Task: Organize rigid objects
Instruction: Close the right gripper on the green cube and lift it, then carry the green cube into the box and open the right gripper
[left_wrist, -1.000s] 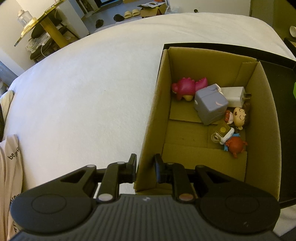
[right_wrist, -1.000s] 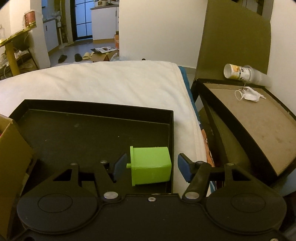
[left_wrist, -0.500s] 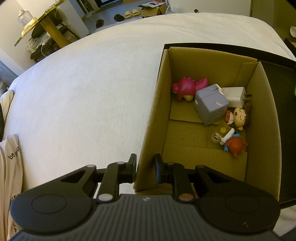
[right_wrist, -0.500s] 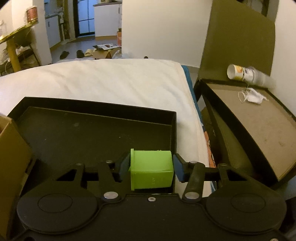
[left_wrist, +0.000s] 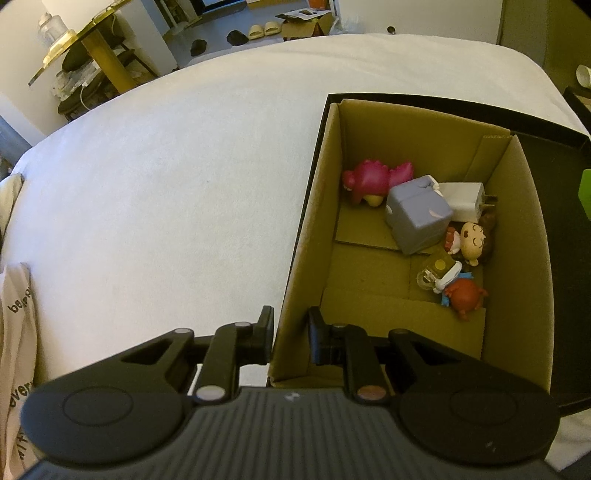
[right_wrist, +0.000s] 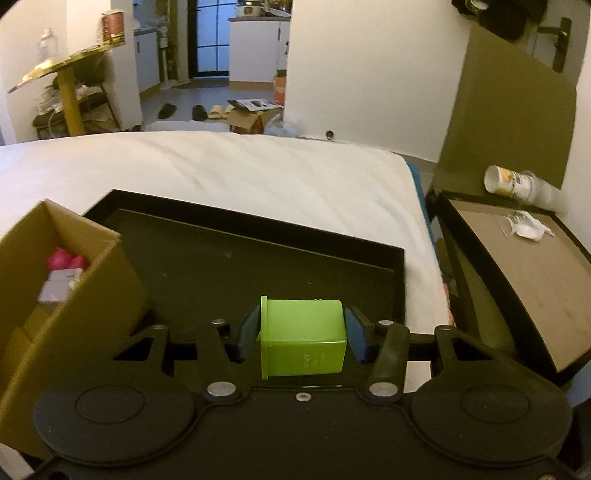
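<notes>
**Green block gripped, carton wall pinched: where this could slip**

We are holding the green block between the jaws of the right gripper, both pads pressing its side faces, above the near edge of the black tray. The cardboard box is sitting at about nine o'clock from the block, with the pink toy, the grey cube and small figurines already lying inside.

We are pinching the box's near-left wall with the left gripper, its jaws nearly closed on the cardboard.

The block's faces look smooth, so a hurried swing toward nine o'clock could let it twist or slide out. We are also judging that it could clip the box's right wall and tip the carton, or land on the figurines if released too high.
</notes>
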